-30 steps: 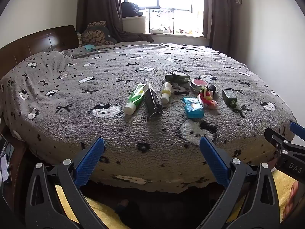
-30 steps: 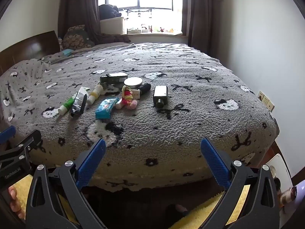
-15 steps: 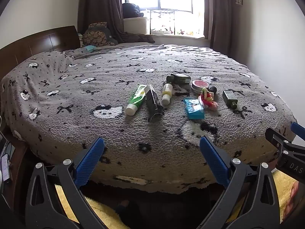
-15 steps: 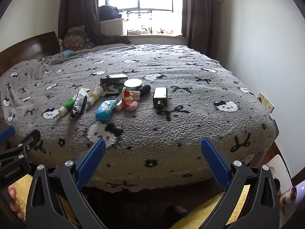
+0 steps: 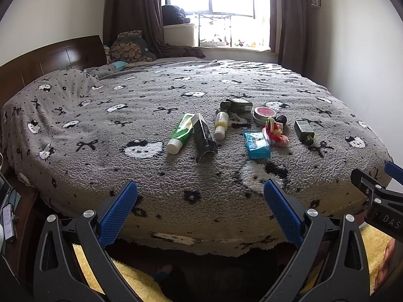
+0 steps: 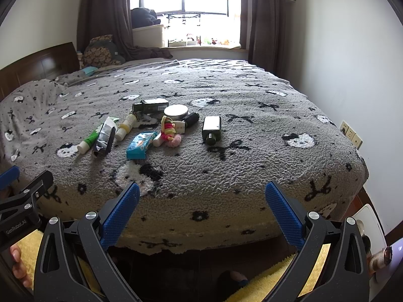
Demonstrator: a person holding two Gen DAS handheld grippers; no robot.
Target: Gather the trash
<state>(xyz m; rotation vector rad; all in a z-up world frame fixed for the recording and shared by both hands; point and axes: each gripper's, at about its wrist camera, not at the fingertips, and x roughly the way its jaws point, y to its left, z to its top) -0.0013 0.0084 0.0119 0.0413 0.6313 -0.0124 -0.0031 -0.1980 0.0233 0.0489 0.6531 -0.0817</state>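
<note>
Both tongs are spread wide with nothing in them: the left tongs (image 5: 200, 201) and the right tongs (image 6: 201, 201) hang below the near edge of the bed (image 5: 100, 130), well short of the clutter. No bin or bag shows in either view.

The candidates for trash lie in a loose row on the fuzzy grey blanket. On the left is a green tube (image 5: 180, 133) with a white cap, and just beside it a crumpled black carton (image 5: 204, 137), open at the near end. Then comes a small yellow-white bottle (image 5: 221, 125), a teal tissue pack (image 5: 257, 144), a bunch of hair ties (image 5: 274, 130), a round tin (image 5: 265, 114), and two dark green bottles (image 5: 304, 132) — the second one (image 5: 236, 105) sits further back.

The carton looks like the obvious trash. It's probably light and caves in easily, so a pinch across its flat sides near the middle should hold. The tube is soft and maybe slick, best taken near the stiff cap end. The tissue pack is squishy, so any grip works. The green bottles may be glass and heavier — across the body, gently.
</note>
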